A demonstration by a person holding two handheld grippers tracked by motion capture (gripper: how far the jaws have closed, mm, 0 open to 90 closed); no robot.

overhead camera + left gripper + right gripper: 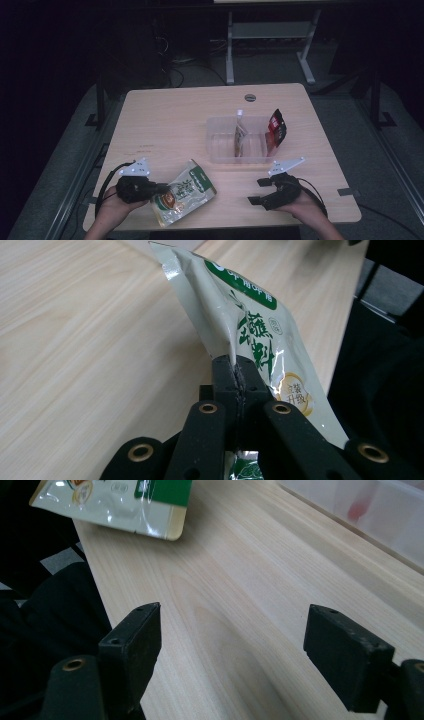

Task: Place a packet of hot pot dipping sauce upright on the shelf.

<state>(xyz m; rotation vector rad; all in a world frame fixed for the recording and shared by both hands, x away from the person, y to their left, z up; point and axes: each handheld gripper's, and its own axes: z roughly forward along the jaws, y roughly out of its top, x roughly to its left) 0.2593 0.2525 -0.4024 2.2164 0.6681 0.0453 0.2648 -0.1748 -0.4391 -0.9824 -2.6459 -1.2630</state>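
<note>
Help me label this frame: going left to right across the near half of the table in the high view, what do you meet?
Left hand-held gripper → green and white pouch → right hand-held gripper. The clear plastic bin and the red packet sit farther back.

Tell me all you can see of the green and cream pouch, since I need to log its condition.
The pouch is a flat, glossy plastic sachet, cream with a green band at one end, green printed characters and a round picture near the other end. It looks sealed and slightly creased. It sits near the table's front edge, tilted up where the left gripper is shut on its edge; its far end looks to rest on the wood.
</note>
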